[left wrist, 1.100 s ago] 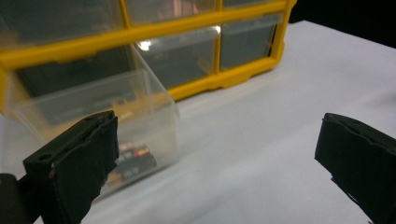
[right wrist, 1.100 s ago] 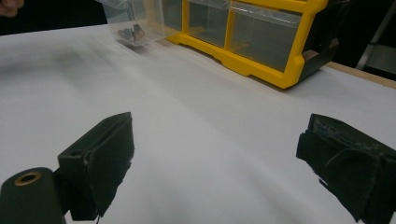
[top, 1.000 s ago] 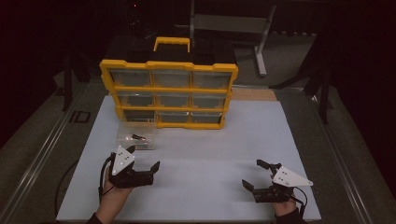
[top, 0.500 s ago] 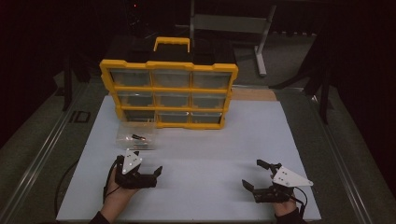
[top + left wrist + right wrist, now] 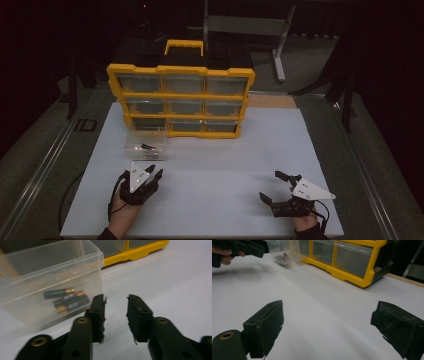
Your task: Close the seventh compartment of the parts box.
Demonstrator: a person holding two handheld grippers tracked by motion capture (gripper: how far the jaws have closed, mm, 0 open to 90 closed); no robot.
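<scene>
My left hand-held gripper [image 5: 115, 315] has just been narrowing its jaws; a gap is left and nothing sits between them. My right hand-held gripper [image 5: 327, 332] stands wide open over the bare white counter [image 5: 225, 165]. Just beyond my left jaws stands the clear plastic bin [image 5: 50, 287], its top cut off by the frame — inside lie batteries [image 5: 67, 300], their labels too blurred to read. Farther back, the yellow organizer [image 5: 180, 100] shows cloudy drawers, contents unclear.
</scene>
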